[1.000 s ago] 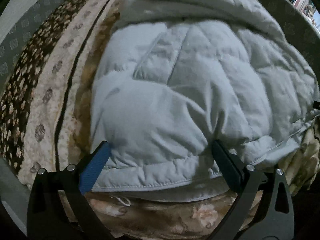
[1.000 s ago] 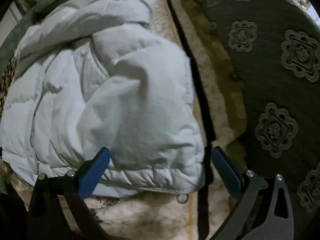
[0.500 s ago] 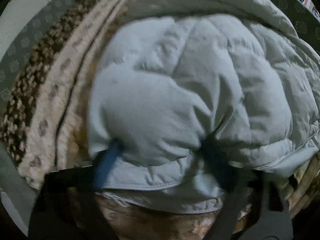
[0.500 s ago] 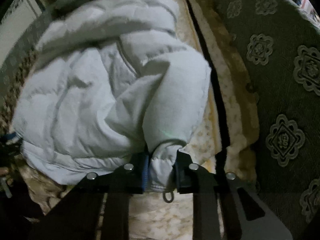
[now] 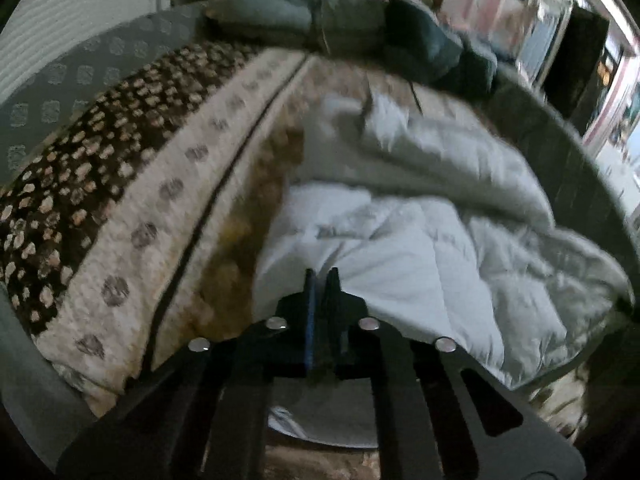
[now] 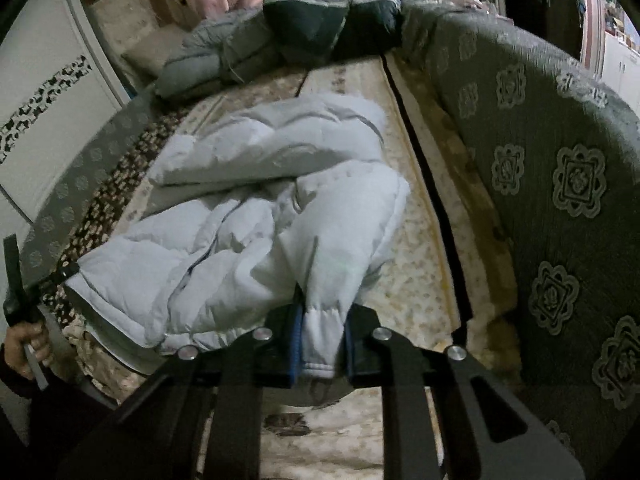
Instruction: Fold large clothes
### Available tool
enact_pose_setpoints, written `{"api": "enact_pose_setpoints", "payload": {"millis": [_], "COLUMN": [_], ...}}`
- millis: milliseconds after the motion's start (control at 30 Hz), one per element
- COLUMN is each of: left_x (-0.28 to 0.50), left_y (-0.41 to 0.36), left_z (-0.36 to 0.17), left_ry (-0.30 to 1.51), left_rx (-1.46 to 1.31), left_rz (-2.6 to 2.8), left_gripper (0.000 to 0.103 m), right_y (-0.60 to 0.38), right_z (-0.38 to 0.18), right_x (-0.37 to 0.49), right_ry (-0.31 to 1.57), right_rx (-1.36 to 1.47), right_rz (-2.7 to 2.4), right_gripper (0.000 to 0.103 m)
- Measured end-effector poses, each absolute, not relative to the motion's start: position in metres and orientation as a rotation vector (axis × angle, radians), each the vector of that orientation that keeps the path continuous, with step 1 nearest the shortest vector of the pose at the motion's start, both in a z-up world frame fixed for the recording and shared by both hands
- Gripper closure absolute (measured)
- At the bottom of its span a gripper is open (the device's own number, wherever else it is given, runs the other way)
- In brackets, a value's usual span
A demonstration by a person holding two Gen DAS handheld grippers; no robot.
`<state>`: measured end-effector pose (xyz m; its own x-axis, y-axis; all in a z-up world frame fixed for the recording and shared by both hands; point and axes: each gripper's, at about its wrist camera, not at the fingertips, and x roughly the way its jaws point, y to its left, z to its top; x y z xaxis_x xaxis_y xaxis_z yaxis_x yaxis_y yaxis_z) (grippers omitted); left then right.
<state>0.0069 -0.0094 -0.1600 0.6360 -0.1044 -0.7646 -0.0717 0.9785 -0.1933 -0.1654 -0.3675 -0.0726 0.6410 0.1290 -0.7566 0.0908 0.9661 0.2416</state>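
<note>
The pale grey-white quilted down jacket (image 6: 256, 240) lies crumpled on the beige patterned fleece blanket (image 6: 416, 280), stretching straight ahead of both pairs of jaws, its long axis running away from them toward the far end of the bed. The right gripper (image 6: 320, 344) has its jaws closed on the jacket's hem, a gathered bunch of fabric pinched between the blue pads (image 6: 298, 340), with the puffy body rising directly beyond the tips. The left gripper (image 5: 320, 292) shows its jaws nearly shut; the frame is blurred, so it is probably pinching a thin edge of the same jacket (image 5: 420, 248), though no fabric can be made out between the fingertips. In the right wrist view that left tool sits far off to the left of the right jaws, at the jacket's other near corner, with the person's hand (image 6: 28, 344) on it.

Both grips sit at the near edge, so carrying that edge forward over the body toward the collar looks like the coming fold.

Beyond the jacket, a pile of dark grey-blue folded clothes (image 6: 304, 36) sits at the far end. To the right of the right jaws, the dark green medallion-patterned cover (image 6: 560, 184) rises like a wall and could crowd the swing.
</note>
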Motion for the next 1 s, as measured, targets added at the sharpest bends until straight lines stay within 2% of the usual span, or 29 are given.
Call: {"api": "enact_pose_setpoints", "payload": {"millis": [200,300,400,433,467,500,533,567,767,900,1000], "left_x": [0.0,-0.001,-0.002,-0.006,-0.006,-0.01,-0.013,-0.016,-0.002,0.008,0.011], "left_y": [0.046,0.049,0.03,0.023,0.012,0.004,-0.002,-0.008,-0.031,-0.025,-0.03], "left_z": [-0.126,-0.144,-0.18,-0.19,-0.199,-0.207,-0.209,-0.211,-0.234,-0.261,-0.282], "left_ry": [0.791,0.875,1.013,1.05,1.087,1.102,1.096,1.096,1.187,1.275,1.344], "left_rx": [-0.244,-0.19,-0.188,-0.177,-0.161,-0.148,-0.141,-0.131,-0.065,-0.076,-0.056], "left_rz": [0.041,0.036,-0.004,-0.014,-0.037,-0.042,-0.027,-0.022,0.015,0.078,0.078], "left_gripper": [0.103,0.103,0.103,0.09,0.055,0.037,0.018,0.012,0.005,0.003,0.003], "right_y": [-0.365,-0.363,-0.375,-0.376,-0.377,-0.377,-0.378,-0.38,-0.383,-0.394,-0.401], "right_z": [-0.052,-0.064,-0.079,-0.078,-0.076,-0.074,-0.071,-0.071,-0.095,-0.134,-0.172], "right_x": [-0.18,-0.173,-0.168,-0.167,-0.168,-0.17,-0.172,-0.173,-0.169,-0.166,-0.165], "right_ry": [0.825,0.878,0.934,0.936,0.927,0.91,0.893,0.894,0.984,1.085,1.173], "right_rx": [0.275,0.239,0.271,0.267,0.251,0.237,0.237,0.246,0.247,0.288,0.375], "right_rz": [0.034,-0.021,-0.1,-0.122,-0.151,-0.174,-0.183,-0.182,-0.217,-0.248,-0.25], "right_gripper": [0.088,0.087,0.076,0.069,0.062,0.047,0.039,0.038,0.029,0.016,0.016]}}
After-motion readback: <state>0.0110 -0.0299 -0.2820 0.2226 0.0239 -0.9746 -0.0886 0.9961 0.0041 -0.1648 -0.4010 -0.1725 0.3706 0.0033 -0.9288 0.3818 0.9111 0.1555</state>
